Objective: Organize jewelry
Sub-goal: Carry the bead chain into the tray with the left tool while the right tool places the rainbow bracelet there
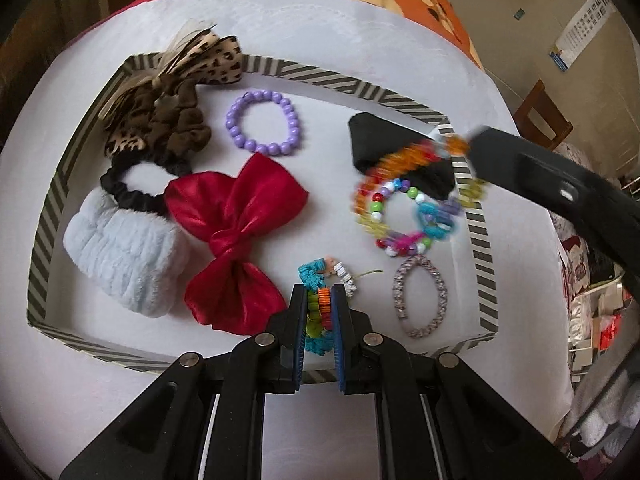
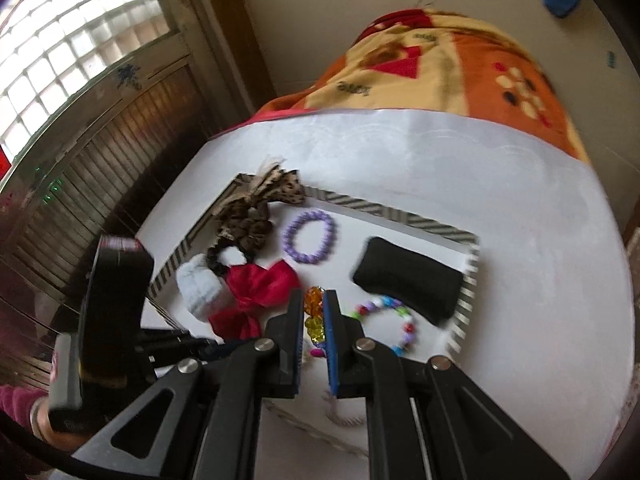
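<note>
A shallow striped-rim tray (image 1: 54, 196) lies on the white table and holds jewelry and hair pieces. My left gripper (image 1: 318, 294) is shut on a multicoloured elastic bracelet (image 1: 320, 308) at the tray's near edge. My right gripper (image 2: 314, 300) is shut on an orange-yellow crystal bracelet (image 2: 313, 312); in the left wrist view it hangs blurred (image 1: 404, 164) over the tray's right side, above a colourful bead bracelet (image 1: 400, 216) and a black pouch (image 1: 380, 140). A purple bead bracelet (image 1: 262, 122) and a silver chain bracelet (image 1: 420, 296) lie in the tray.
A red satin bow (image 1: 236, 236), a pale blue fluffy band (image 1: 120, 252), a black scrunchie (image 1: 132, 188) and a leopard-print bow (image 1: 180, 92) fill the tray's left half. An orange patterned blanket (image 2: 440, 64) lies behind the table. A wooden chair (image 1: 540, 116) stands at the right.
</note>
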Demonstrator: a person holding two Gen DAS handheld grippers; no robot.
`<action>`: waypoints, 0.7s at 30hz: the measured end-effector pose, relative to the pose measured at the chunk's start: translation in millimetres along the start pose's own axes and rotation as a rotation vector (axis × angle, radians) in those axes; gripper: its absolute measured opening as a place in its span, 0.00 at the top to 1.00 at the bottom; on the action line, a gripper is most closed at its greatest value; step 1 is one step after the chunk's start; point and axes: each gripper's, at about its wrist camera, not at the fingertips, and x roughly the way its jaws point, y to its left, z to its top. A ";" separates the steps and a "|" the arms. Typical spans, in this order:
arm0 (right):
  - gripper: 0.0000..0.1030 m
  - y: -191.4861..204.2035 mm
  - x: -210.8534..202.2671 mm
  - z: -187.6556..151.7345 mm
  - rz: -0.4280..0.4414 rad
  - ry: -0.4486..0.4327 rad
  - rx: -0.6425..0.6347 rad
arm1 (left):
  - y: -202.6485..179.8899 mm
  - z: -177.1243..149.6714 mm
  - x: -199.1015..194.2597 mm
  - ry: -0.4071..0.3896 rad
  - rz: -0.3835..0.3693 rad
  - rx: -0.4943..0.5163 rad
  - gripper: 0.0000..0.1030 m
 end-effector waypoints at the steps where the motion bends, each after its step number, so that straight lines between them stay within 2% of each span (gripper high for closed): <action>1: 0.91 1.1 10.3 3.6 0.013 0.016 -0.001 | 2.8 -0.7 -0.4 0.000 -0.003 -0.007 0.99; 5: 0.91 -5.6 42.3 9.8 0.027 0.066 0.016 | 9.7 -2.9 -2.0 -0.005 -0.004 -0.016 0.99; 10: 0.91 -23.9 78.2 9.4 -0.011 0.127 0.044 | 9.0 -0.2 3.7 0.000 -0.004 -0.023 0.99; 13: 0.91 -30.3 90.9 8.5 -0.033 0.136 0.051 | 8.7 1.1 5.2 -0.002 0.008 -0.021 0.99; 21: 0.91 -37.2 113.0 6.2 0.028 0.137 0.111 | 5.4 0.6 4.5 -0.003 0.037 -0.023 0.96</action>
